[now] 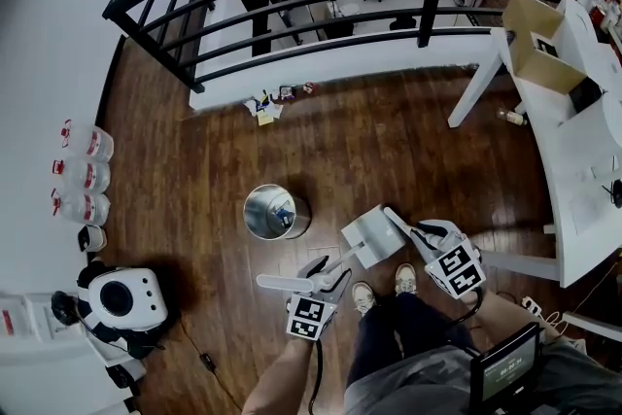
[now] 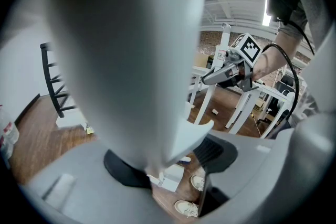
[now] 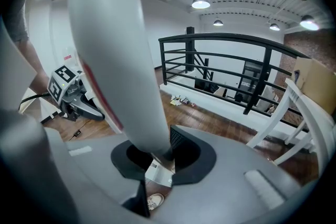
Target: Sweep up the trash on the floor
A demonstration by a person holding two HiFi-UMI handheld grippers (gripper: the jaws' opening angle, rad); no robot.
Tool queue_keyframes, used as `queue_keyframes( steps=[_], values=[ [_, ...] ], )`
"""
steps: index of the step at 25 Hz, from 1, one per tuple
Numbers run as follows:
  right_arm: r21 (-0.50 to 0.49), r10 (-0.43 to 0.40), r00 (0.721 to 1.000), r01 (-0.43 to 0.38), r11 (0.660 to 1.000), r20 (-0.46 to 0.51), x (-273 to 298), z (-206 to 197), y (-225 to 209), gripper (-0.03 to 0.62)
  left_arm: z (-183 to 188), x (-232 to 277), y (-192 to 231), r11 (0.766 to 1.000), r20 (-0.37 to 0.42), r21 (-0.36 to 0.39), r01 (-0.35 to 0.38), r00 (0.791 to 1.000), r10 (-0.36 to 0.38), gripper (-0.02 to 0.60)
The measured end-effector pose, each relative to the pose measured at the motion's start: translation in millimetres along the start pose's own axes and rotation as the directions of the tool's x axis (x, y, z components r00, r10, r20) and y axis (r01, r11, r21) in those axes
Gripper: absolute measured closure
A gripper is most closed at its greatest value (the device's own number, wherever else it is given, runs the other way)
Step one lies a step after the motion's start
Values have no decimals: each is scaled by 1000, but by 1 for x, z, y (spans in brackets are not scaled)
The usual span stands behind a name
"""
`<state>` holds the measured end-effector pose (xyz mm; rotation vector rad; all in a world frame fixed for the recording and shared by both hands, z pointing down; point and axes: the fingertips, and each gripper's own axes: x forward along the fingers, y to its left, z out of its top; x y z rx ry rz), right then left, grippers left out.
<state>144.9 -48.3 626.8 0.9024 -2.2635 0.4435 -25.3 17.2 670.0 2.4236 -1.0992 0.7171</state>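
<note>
A person stands on a dark wooden floor (image 1: 369, 151) with a gripper in each hand, both clamped on cleaning tools. The left gripper (image 2: 153, 168) has its jaws closed on a broad pale grey handle (image 2: 136, 60), which rises from the pads and fills much of that gripper's view in a blur. The right gripper (image 3: 157, 157) has its jaws closed on a white handle (image 3: 115, 60) marked with a red stripe, leaning up and to the left from the pads. From the head view, a pale, boxy dustpan (image 1: 374, 236) sits between the two grippers, just ahead of the person's shoes (image 1: 362, 296); whether it rests on the boards cannot be told. A round metal bin (image 1: 275, 212) stands near the left gripper, ahead and slightly to its left. The trash (image 1: 275, 102), a small heap of scraps with a yellow piece among them, lies well ahead of both grippers, beyond the bin, against the white base of a black railing (image 1: 321, 5). In the right gripper view the same heap shows ahead, just right of the white handle. A white table (image 1: 583, 131) runs along the right gripper's outer side, and a row of clear bottles (image 1: 86, 175) lines the wall far off to the left gripper's outer side.
</note>
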Motion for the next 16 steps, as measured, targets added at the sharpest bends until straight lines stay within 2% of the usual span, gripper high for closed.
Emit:
queue_keyframes(
  steps=[16],
  values=[
    [7,3,1000,-3,1000,-18,-1,0,1,530,2,0,0,1000,6,8,1,1000,-1,342]
  ],
)
